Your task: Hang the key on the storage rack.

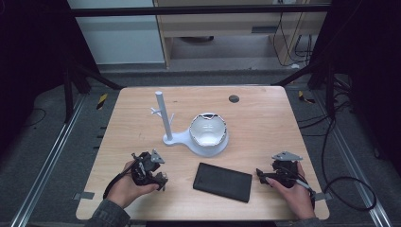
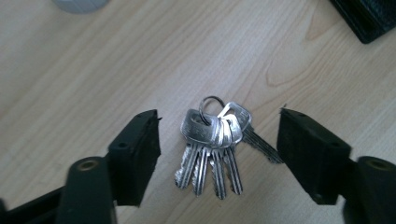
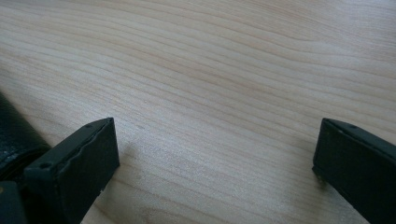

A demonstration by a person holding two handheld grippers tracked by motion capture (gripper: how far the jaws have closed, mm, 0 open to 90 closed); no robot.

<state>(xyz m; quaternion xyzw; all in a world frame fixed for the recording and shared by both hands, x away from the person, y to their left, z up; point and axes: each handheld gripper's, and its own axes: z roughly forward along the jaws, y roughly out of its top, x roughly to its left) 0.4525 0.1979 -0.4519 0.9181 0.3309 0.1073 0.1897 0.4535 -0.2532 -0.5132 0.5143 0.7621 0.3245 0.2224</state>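
Note:
A bunch of several silver keys [image 2: 212, 149] on one ring lies flat on the wooden table [image 1: 265, 123]. My left gripper [image 2: 219, 115] hangs over it with a jaw on each side of the bunch, and neither pad touches the keys, so it is open. In the high view the left gripper [image 1: 158, 176] is at the near left of the table, held in a hand. My right gripper [image 1: 261, 175] rests at the near right, open, with bare wood between its jaws [image 3: 215, 135].
A flat black case [image 1: 222, 181] lies between the two grippers near the front edge, its corner beside the right gripper's jaw [image 3: 14, 135]. Mid-table stands a white peg stand [image 1: 163, 118] with a white bowl [image 1: 208, 130] on its base. A small dark disc [image 1: 233, 99] sits farther back.

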